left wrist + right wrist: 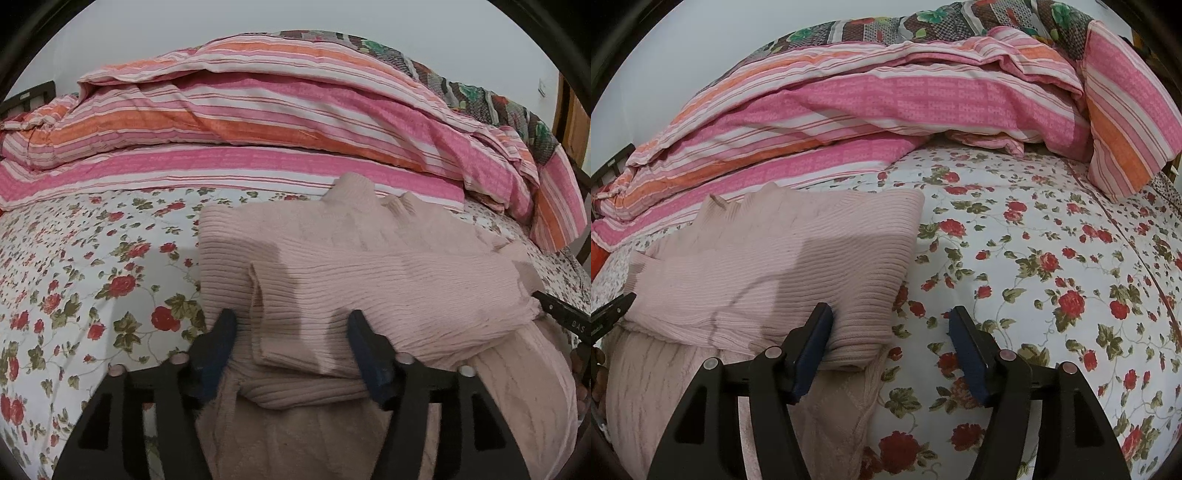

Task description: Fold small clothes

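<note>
The left gripper (291, 349) has its jaws wide around the near edge of the folded pink sweater (354, 266). The right gripper (891, 341) is wide too, at the sweater's corner. The sweater lies on a flowery bed (1034, 258), maybe on another pink knit (738, 406). A striped blanket (258, 110) is heaped behind.

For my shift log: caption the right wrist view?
Open right claw at the folded pink sweater's corner on the floral bedsheet.
</note>
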The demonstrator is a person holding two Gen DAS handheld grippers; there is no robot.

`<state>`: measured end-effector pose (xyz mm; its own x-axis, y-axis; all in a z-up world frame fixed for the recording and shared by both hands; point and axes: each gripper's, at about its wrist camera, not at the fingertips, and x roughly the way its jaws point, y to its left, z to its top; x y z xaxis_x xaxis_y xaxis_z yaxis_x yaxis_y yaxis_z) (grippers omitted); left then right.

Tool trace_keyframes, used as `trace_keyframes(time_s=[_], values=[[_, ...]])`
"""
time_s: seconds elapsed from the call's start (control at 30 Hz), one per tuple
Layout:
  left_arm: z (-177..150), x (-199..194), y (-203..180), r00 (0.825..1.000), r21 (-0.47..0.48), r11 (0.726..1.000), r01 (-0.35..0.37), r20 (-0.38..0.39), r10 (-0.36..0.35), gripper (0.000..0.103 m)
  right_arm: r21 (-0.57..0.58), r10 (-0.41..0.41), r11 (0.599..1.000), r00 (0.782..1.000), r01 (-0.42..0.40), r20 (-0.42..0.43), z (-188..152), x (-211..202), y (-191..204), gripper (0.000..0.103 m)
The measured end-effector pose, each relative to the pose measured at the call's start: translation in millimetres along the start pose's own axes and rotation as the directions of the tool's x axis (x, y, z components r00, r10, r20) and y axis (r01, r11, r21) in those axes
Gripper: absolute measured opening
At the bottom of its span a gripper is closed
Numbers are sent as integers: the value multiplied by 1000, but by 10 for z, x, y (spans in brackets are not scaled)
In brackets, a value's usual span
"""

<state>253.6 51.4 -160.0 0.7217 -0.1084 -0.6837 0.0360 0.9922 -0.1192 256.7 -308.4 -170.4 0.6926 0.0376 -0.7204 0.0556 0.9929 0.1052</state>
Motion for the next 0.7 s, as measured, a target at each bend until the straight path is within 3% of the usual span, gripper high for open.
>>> trace_keyframes(time_s=[0.27, 0.7], values=[[2, 16, 33, 1000, -22, 1000, -18, -9, 18, 73, 1, 4, 1000, 1000, -4, -2, 0, 5, -8, 65], [-19, 30, 106, 1000, -68, 998, -10, -20, 9, 76, -2, 1, 1000, 1000, -1, -2, 0, 0, -16, 65]])
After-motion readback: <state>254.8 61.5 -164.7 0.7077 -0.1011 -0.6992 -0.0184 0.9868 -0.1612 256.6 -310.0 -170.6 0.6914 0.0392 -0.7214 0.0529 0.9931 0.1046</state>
